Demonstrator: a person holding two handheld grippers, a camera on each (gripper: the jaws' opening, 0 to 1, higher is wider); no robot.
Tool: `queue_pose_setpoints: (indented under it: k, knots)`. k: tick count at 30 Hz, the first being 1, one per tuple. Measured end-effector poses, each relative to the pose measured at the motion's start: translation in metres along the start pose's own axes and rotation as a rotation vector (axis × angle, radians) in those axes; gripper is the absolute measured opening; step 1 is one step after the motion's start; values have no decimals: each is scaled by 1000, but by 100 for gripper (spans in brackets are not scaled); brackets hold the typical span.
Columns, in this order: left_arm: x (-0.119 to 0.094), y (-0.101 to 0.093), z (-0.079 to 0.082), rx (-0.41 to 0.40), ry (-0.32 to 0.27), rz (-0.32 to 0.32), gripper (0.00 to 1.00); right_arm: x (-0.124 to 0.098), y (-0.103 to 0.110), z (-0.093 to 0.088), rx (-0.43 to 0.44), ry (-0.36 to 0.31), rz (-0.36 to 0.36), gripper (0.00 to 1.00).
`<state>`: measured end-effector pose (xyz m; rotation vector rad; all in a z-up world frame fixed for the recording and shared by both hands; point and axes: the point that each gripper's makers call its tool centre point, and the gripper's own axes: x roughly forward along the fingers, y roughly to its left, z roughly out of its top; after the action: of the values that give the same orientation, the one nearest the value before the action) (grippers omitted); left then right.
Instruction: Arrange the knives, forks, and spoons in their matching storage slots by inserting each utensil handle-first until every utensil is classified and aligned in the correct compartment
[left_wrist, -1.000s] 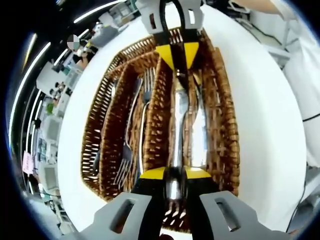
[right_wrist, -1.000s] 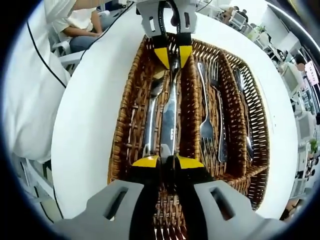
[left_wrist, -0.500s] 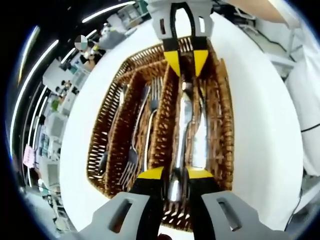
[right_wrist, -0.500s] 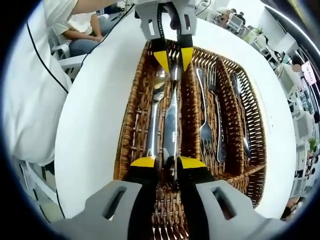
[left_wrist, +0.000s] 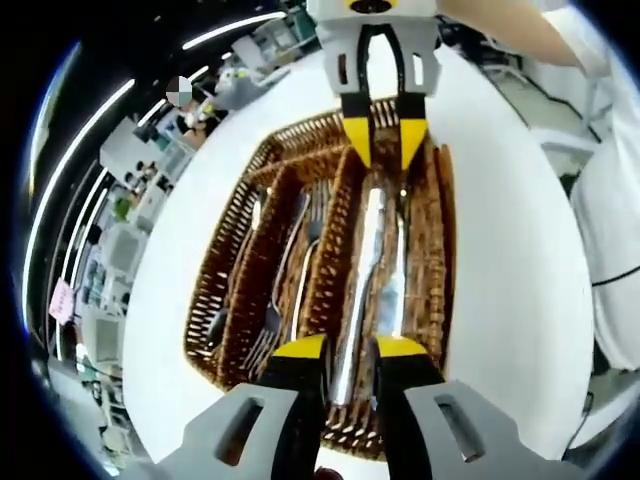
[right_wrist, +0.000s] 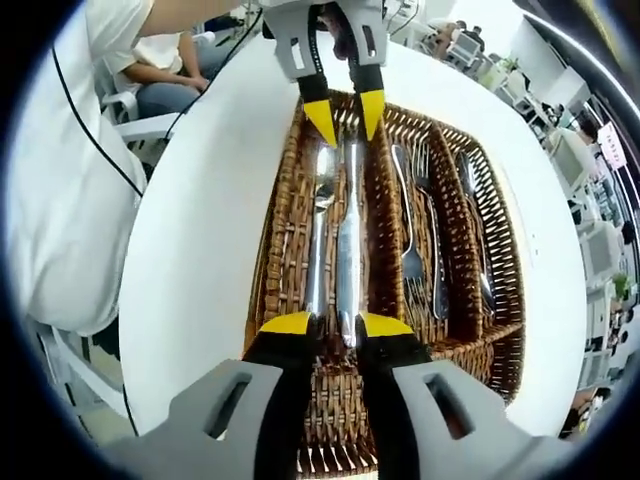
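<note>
The left hand-held gripper (left_wrist: 350, 347), yellow-tipped with grey shells, hangs above the near end of a brown wicker cutlery tray (left_wrist: 436, 262), its jaws apart and gripping nothing. Between those tips lies a shiny steel table knife (left_wrist: 362, 272), resting lengthwise in the tray's outer compartment with a second steel knife (left_wrist: 398, 268) just beside it. The right hand-held gripper (right_wrist: 336, 324) faces it from the tray's opposite end, likewise parted and empty, over the same compartment. Across the woven divider from the knives, in the tray's middle compartment, lie two steel forks (right_wrist: 413, 232), and the far compartment holds further steel pieces, too foreshortened to tell apart. The tray sits on a round white bench (right_wrist: 200, 230). Beyond the bench, on the knives' side of the tray, a person in a white top (right_wrist: 60, 190) stands close.
</note>
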<state>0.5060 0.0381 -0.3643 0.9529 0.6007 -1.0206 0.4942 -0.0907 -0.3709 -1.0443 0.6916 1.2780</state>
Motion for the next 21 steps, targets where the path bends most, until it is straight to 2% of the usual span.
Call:
queue_pose_setpoints:
  k: [5, 21]
  knots:
    - [-6, -5, 7, -16, -30, 9, 15, -6, 5, 1, -1, 0, -9, 16]
    - [-22, -18, 17, -5, -54, 37, 15, -22, 15, 4, -2, 2, -44, 18]
